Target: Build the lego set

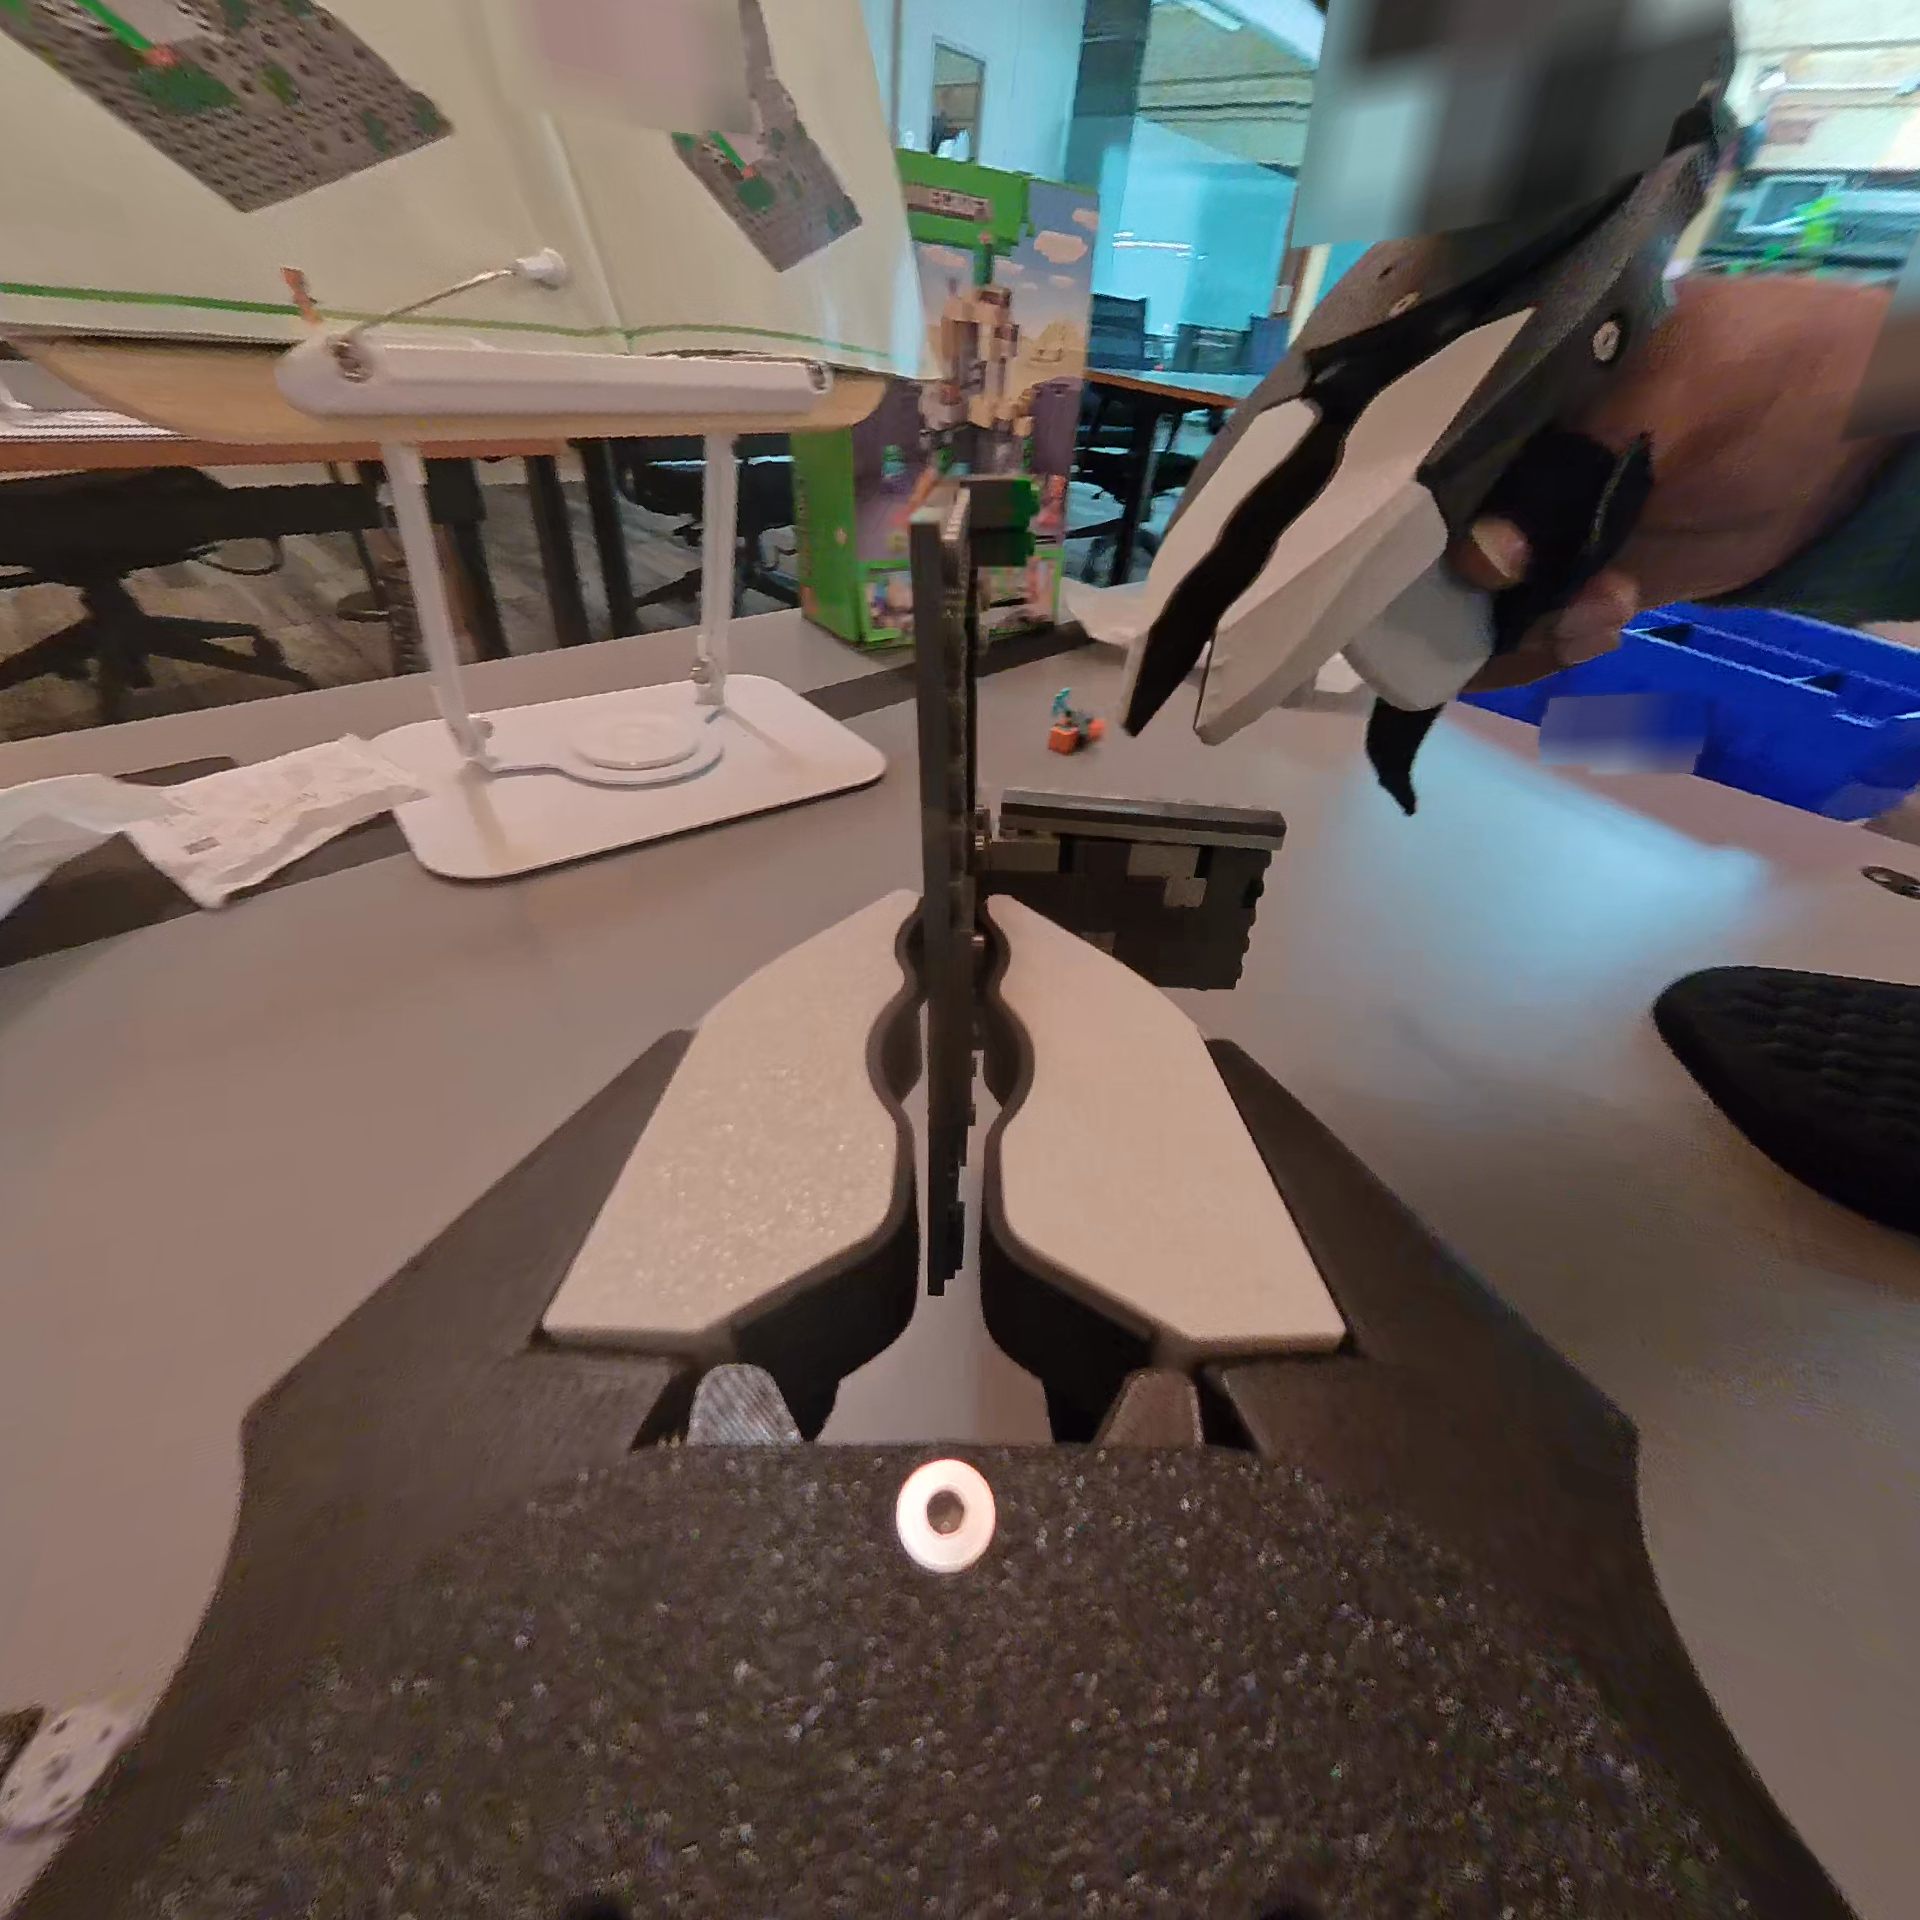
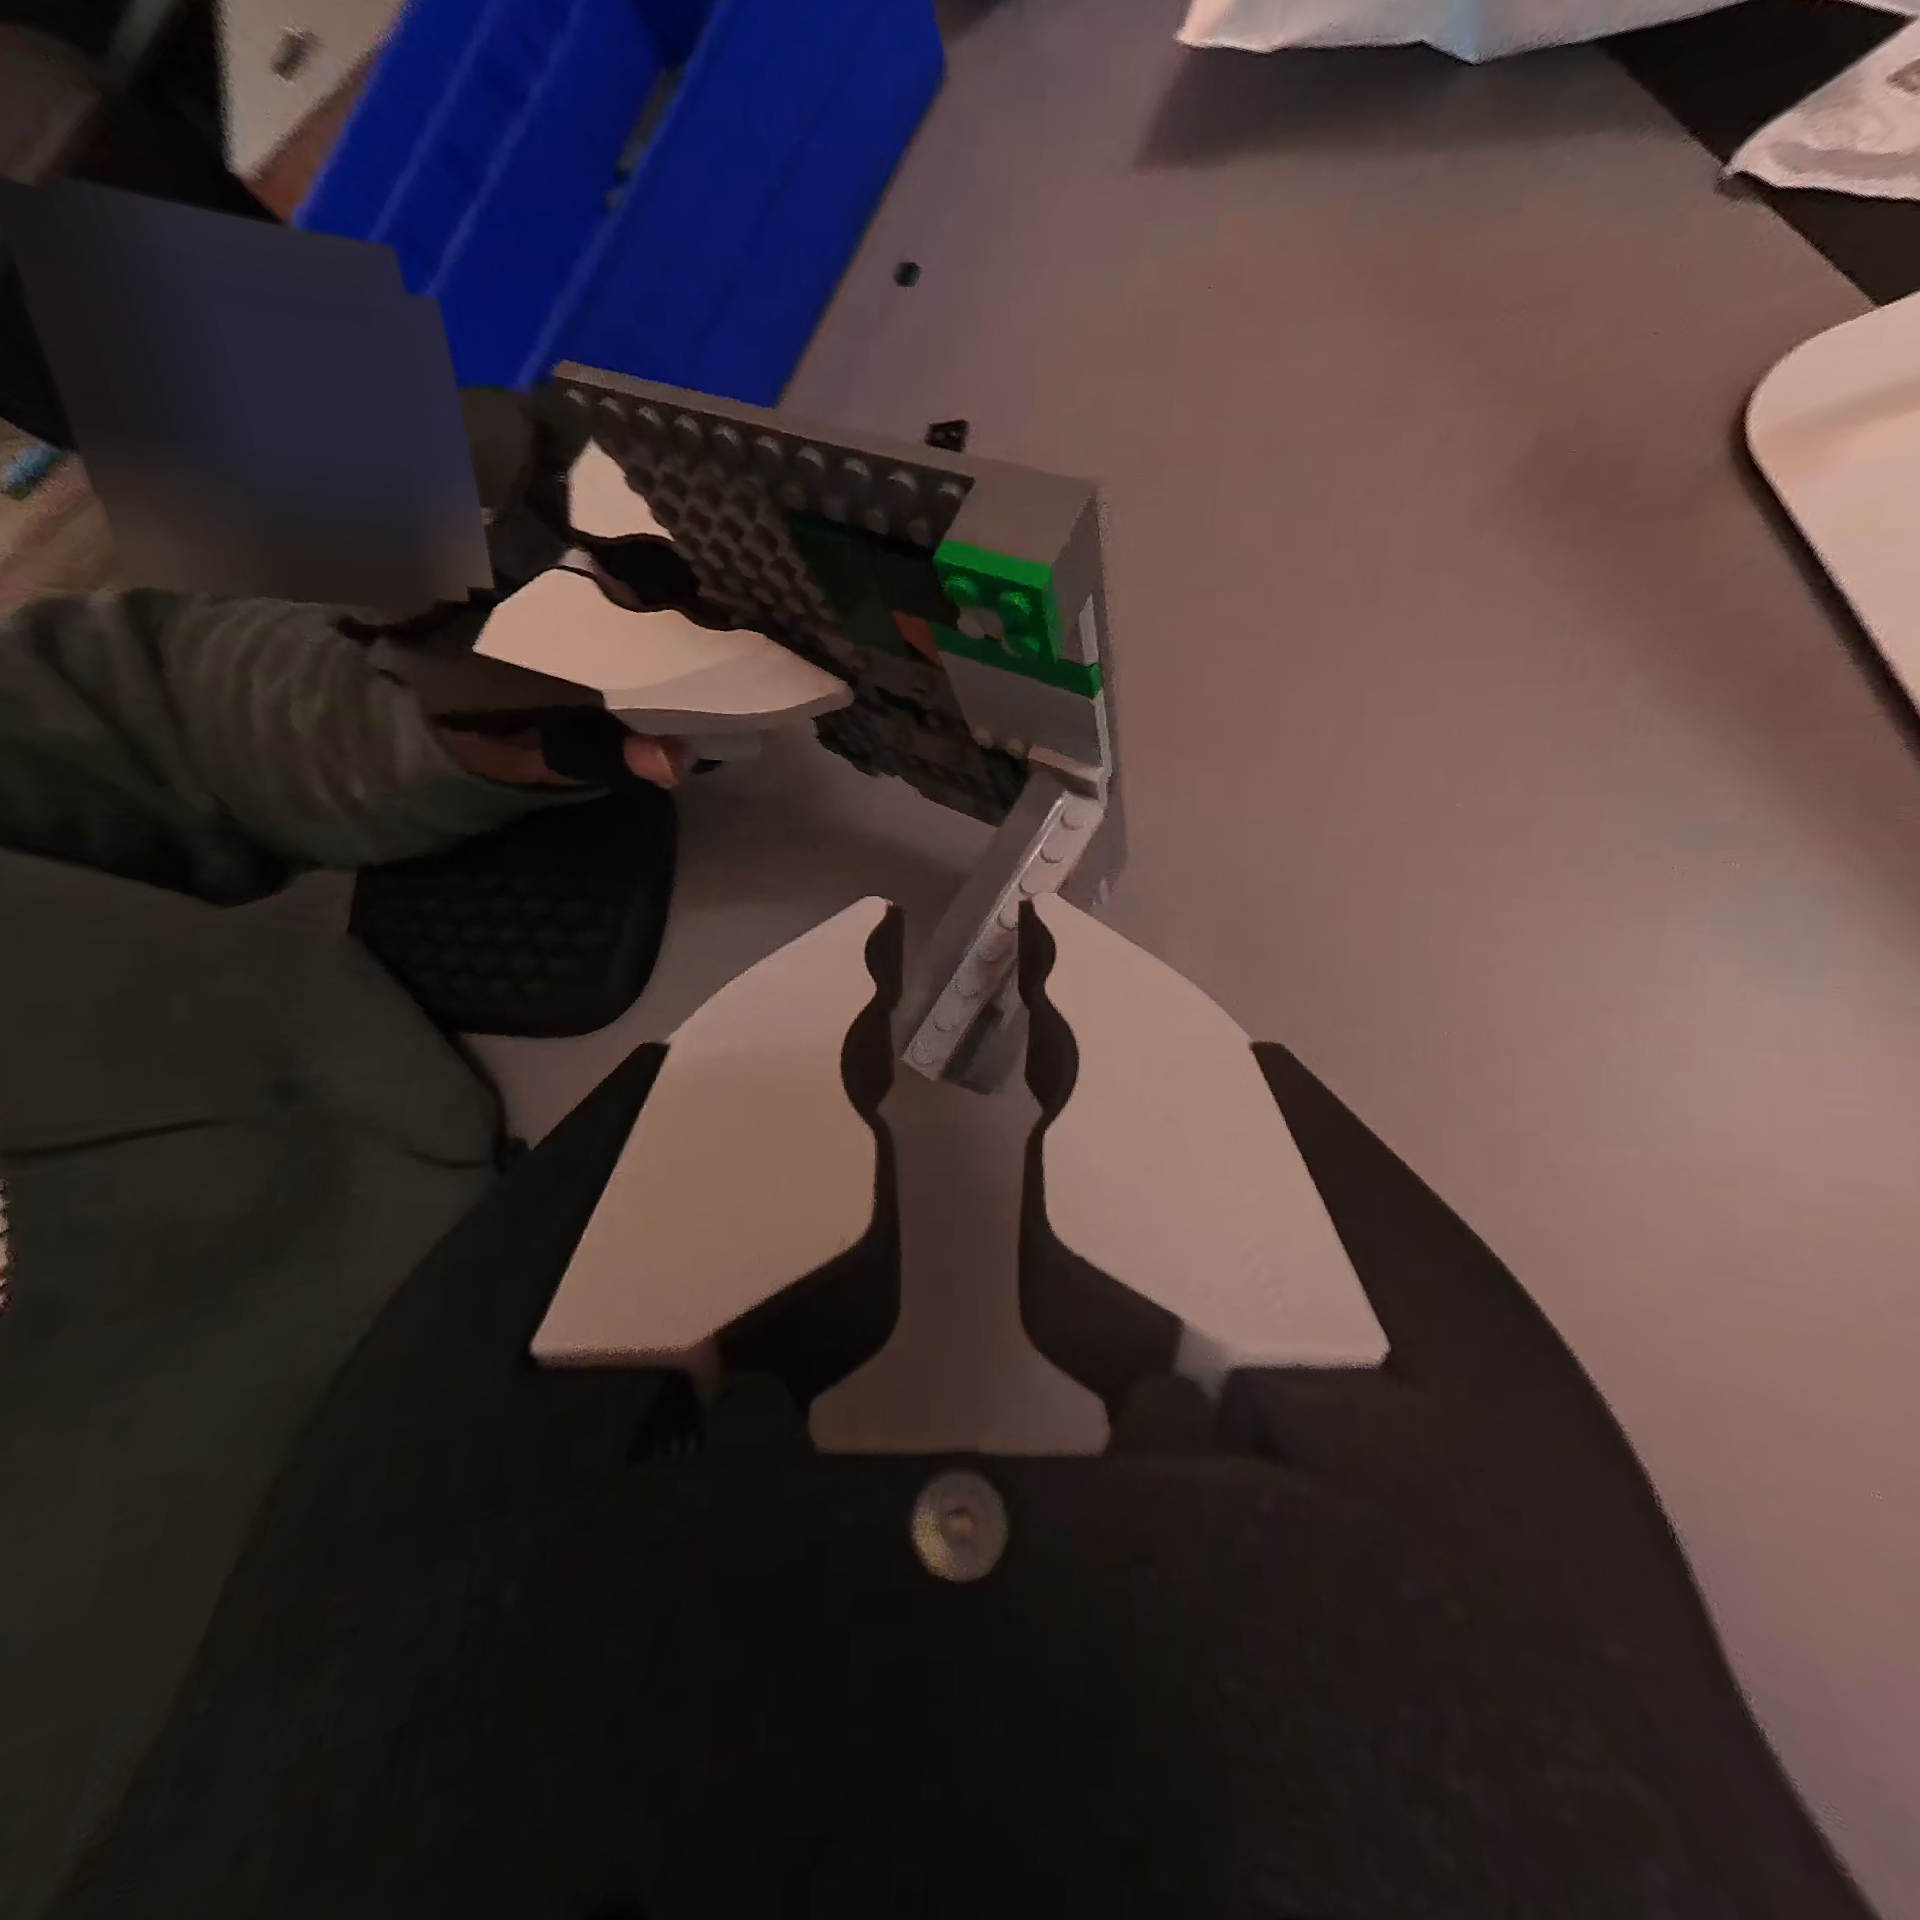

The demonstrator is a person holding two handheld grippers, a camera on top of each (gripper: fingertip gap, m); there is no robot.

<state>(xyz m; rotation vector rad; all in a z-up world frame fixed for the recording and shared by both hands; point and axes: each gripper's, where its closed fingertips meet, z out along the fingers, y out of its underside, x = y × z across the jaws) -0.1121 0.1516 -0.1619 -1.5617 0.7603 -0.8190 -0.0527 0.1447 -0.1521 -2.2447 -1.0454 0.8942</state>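
The left gripper (image 1: pixel 943 935) clamps the dark grey studded lego baseplate (image 1: pixel 943 748) on edge above the grey table (image 1: pixel 312 1091); walls and green bricks are attached. The right gripper (image 2: pixel 958 914), jaws apart, straddles its hinged light grey strip (image 2: pixel 1003 925); much building likely remains.

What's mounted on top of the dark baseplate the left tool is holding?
The baseplate carries a bright green brick among dark tiles, with a hinged grey wall off its edge. The left tool covers part of the studs; what sits there is hidden.

An open-plan office: grey desks (image 1: pixel 312 1039), black swivel chairs (image 1: pixel 114 613), and glass partitions (image 1: pixel 1195 208) behind.
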